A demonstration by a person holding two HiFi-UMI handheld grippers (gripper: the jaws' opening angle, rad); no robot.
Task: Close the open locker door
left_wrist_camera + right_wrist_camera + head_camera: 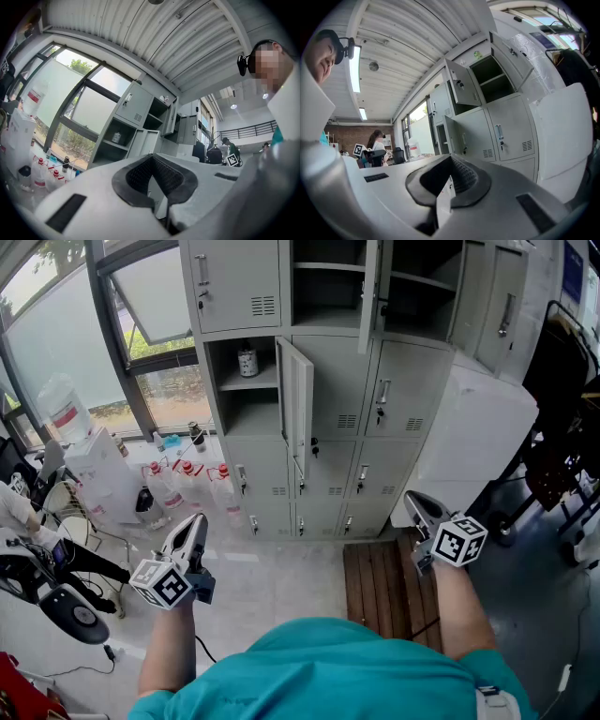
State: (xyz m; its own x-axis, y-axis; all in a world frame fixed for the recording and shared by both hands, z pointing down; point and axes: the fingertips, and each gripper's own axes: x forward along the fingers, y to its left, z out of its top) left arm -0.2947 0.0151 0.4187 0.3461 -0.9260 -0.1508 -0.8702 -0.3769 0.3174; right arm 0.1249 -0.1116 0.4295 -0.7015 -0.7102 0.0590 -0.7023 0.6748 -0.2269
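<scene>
Holding two hand-held grippers, left (pixel 194 521) and right (pixel 413 500), both clenched on nothing, well short of the lockers (pixel 417 390), facing one open locker door (pixel 297 401) in the second row, beside one jar (pixel 247 360).

the pale tiled floor (pixel 281 577) carries the grey lockers (pixel 337 493) that stand along the wall. in front of them, toward the right, a dark slatted wooden pallet (pixel 384 582) lies flat on the tiles. by the window, clear bottles (pixel 183 482) with red caps stand in a cluster on the floor, just beside a white stand (pixel 98 474) that bears a big water jug (pixel 64 409). inside the open compartment, a shelf (pixel 239 382) holds one small jar (pixel 247 360), upright near the back.
</scene>
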